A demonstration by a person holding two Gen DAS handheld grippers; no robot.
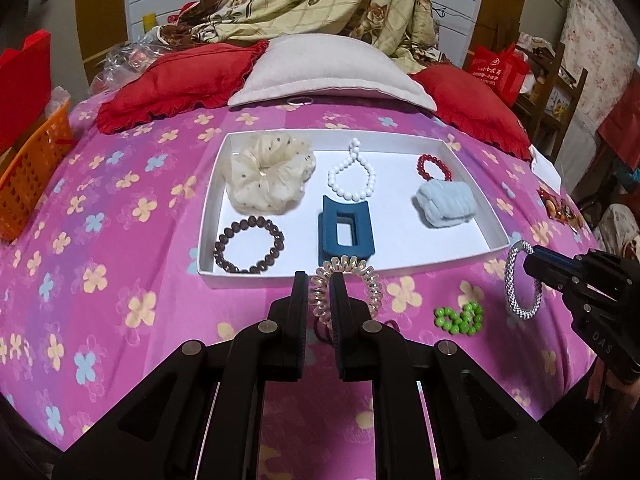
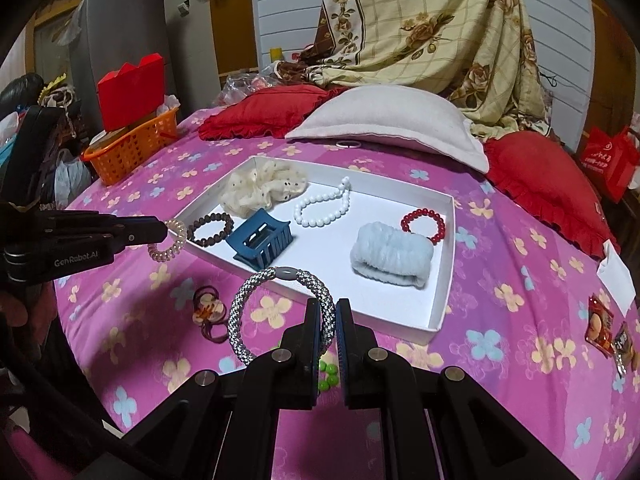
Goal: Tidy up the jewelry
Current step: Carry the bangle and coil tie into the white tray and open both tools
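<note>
A white tray (image 1: 256,278) (image 2: 444,264) lies on the pink bedspread and holds a cream scrunchie (image 1: 270,172), a white bead bracelet (image 1: 352,178), a red bead bracelet (image 1: 434,166), a light blue band (image 1: 446,204), a brown bead bracelet (image 1: 249,245) and a blue claw clip (image 1: 346,232). My left gripper (image 1: 320,280) is shut on a clear spiral hair tie (image 1: 360,276) just before the tray's near edge. My right gripper (image 2: 329,306) is shut on a silver sparkly bracelet (image 2: 260,296), held above the bedspread by the tray's near corner.
Green beads (image 1: 460,318) and a dark hair tie with a charm (image 2: 208,310) lie on the bedspread in front of the tray. An orange basket (image 2: 132,148) stands at the left. Red and grey pillows (image 1: 332,68) lie behind the tray. Snack packets (image 2: 608,332) lie at the right.
</note>
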